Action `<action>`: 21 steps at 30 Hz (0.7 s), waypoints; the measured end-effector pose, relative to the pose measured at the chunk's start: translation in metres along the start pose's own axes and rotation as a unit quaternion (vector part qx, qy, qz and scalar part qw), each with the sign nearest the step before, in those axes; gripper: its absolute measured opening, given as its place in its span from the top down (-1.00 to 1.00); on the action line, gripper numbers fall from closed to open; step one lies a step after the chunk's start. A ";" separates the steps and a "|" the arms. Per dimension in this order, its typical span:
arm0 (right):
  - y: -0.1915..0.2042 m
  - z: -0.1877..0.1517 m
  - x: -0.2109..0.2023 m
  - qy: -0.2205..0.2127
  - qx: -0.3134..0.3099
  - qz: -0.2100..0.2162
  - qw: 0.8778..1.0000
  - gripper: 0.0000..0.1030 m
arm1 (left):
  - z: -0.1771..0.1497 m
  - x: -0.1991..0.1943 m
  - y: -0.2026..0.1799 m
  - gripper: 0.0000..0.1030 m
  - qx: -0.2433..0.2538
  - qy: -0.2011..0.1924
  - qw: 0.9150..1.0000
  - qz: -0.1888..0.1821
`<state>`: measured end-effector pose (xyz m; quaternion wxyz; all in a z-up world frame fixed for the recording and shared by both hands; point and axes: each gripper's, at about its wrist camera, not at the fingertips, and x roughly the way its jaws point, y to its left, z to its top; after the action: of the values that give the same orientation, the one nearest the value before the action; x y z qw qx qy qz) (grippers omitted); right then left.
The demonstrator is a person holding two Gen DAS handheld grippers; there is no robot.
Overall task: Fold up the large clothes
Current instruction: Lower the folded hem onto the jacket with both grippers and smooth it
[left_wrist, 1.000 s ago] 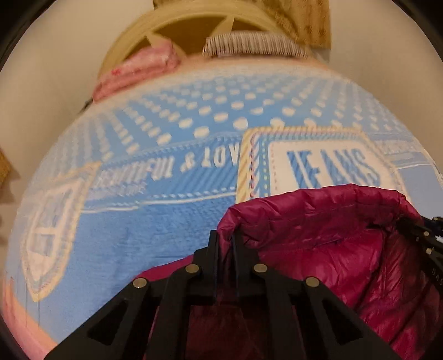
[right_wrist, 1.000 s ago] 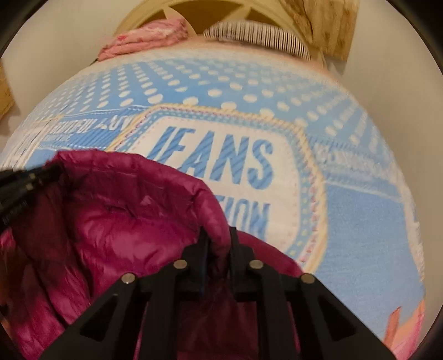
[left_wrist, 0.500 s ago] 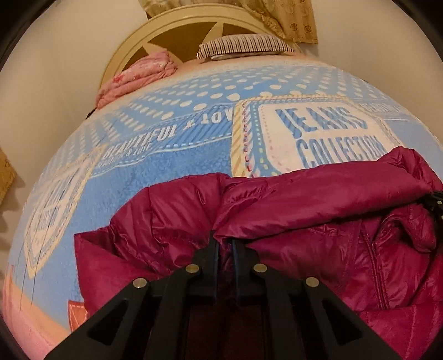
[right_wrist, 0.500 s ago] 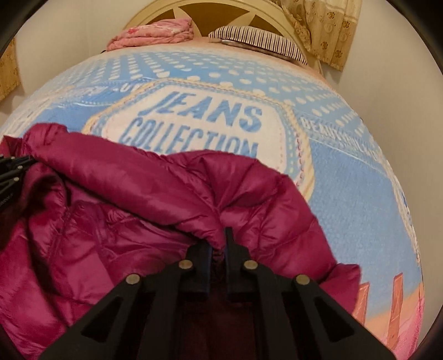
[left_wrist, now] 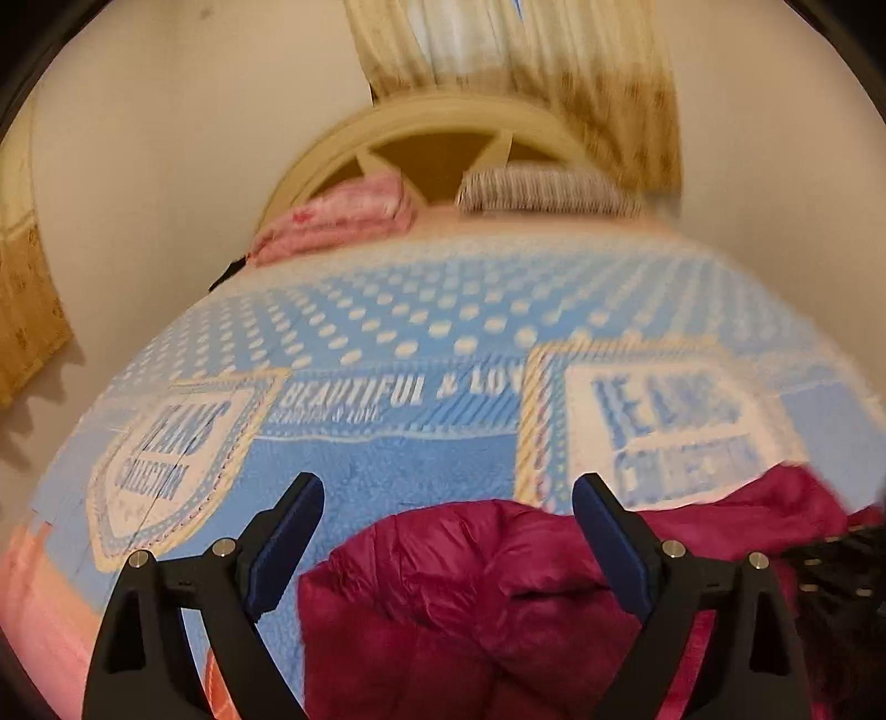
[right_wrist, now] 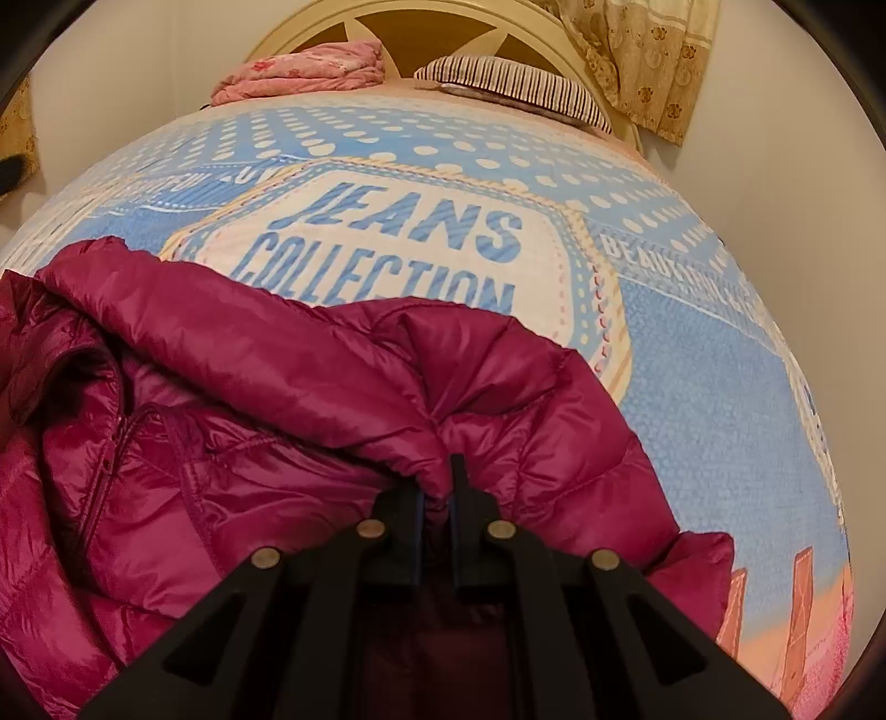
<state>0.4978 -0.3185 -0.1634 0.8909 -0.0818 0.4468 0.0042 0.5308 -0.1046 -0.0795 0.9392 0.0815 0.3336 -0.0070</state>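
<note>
A bed filled the room, covered by a fleecy blue blanket (right_wrist: 720, 421) printed with rows of pale dots and stitched-look badges. The big cream badge read "JEANS COLLECTION" in striped blue capitals; a band beside it read "BEAUTIFUL & LOV", the rest cut off, and a shield-shaped badge on the far side carried the same "JEANS COLLECTION" wording. The blanket's near edge turned pink and orange.

On the near half of the blanket lay the magenta puffer jacket (right_wrist: 310, 387), shiny, quilted in soft puffed channels, rumpled, with a zip line running down its front.

Behind the bed rose an arched cream headboard (right_wrist: 310, 22) with spoke-shaped cutouts. Against it sat a striped pillow (right_wrist: 515, 83) and a folded pink floral quilt (right_wrist: 310, 69). A beige patterned curtain (right_wrist: 648, 61) hung at the corner.

The right gripper (right_wrist: 437, 493) was clamped on a pinch of the jacket's edge. The left gripper (left_wrist: 448, 531) was spreading its blue-padded jaws wide over a jacket fold, touching nothing.
</note>
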 end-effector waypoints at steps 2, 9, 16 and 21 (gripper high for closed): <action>-0.002 0.000 -0.001 0.002 0.005 0.007 1.000 0.83 | -0.008 0.029 -0.008 -0.78 0.018 0.041 0.998 0.037; -0.020 -0.003 -0.032 -0.012 0.027 0.036 0.999 -0.08 | -0.040 0.049 -0.015 -0.78 0.036 0.070 0.996 0.034; -0.041 0.013 -0.081 -0.067 0.094 0.040 0.992 -0.28 | -0.006 0.013 -0.006 -0.78 0.004 0.030 1.000 -0.003; -0.023 0.056 -0.065 -0.077 0.125 0.063 0.987 -0.30 | 0.014 0.022 -0.018 -0.78 -0.015 0.029 0.999 -0.029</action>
<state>0.5049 -0.3283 -0.0759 0.9237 0.0595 0.3783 0.0108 0.5559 -0.1233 -0.0855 0.9298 0.0582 0.3626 -0.0267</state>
